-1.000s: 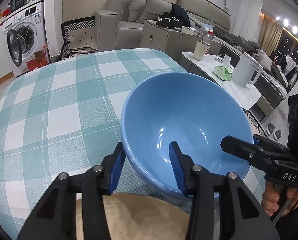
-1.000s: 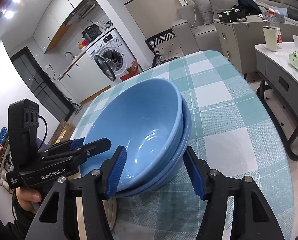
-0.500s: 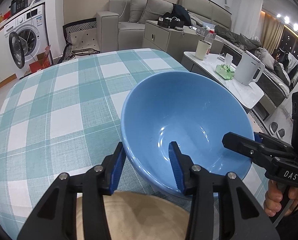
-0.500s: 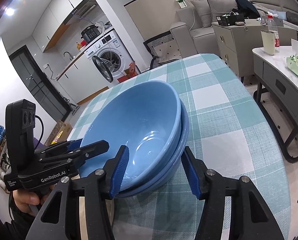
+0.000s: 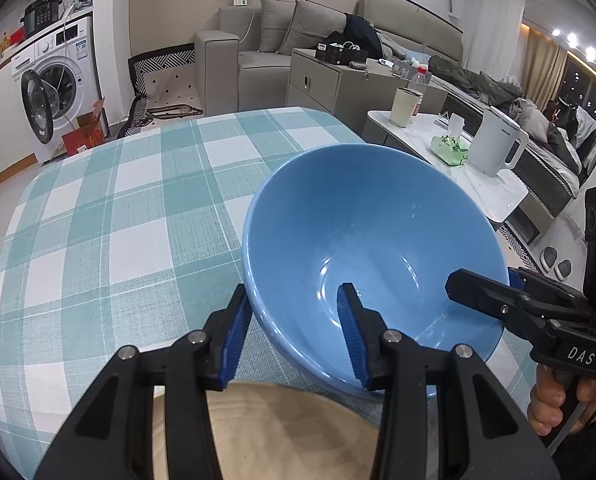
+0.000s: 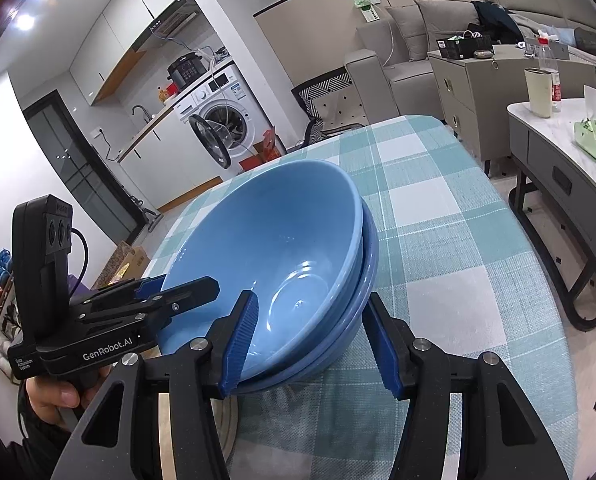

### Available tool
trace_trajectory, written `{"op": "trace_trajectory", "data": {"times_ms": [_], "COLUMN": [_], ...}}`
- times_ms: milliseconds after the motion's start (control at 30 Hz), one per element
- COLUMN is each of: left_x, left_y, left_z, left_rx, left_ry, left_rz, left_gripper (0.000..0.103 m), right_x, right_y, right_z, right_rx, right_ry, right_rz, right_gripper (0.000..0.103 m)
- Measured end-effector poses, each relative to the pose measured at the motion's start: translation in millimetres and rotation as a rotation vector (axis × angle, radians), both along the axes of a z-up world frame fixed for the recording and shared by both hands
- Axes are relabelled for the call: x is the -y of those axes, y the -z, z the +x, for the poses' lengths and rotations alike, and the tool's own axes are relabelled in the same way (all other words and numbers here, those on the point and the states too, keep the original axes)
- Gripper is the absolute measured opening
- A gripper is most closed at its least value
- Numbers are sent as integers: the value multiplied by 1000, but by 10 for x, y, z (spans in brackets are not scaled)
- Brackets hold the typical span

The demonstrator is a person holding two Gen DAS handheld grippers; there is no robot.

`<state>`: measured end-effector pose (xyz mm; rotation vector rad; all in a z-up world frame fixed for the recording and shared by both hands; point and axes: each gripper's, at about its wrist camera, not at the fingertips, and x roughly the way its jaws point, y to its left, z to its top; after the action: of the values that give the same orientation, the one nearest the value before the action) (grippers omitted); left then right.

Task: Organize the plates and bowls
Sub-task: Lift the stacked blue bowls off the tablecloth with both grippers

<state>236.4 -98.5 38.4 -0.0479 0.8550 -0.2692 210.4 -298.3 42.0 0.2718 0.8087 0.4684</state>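
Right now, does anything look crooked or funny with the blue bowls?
Yes. The top blue bowl sits tilted inside the lower blue bowl, not nested flat. Both tools straddle the rims: left tool, right tool. No cracks or spills show.

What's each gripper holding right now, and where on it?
Both straddle the rim of the nested glossy blue ceramic bowls: left gripper on the near-left rim, right gripper on the near-right rim. Whether they are clamped cannot be told.
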Motion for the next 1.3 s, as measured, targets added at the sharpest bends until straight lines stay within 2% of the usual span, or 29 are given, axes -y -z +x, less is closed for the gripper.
{"op": "trace_trajectory", "data": {"times_ms": [867,1300], "left_x": [-82,-240], "left_y": [-433,-582], "left_z": [-291,-516], "left_rx": [89,122], "left_ry": [-31,-73], "left_rz": [18,21], "left_gripper": [43,43], "right_x": [-100,-280], "right_y": [-463,-596], "right_z": [-331,-506], "right_rx": [91,83], "right_ry": [-38,-77], "right_rz": [17,18], "right_gripper": [55,55]}}
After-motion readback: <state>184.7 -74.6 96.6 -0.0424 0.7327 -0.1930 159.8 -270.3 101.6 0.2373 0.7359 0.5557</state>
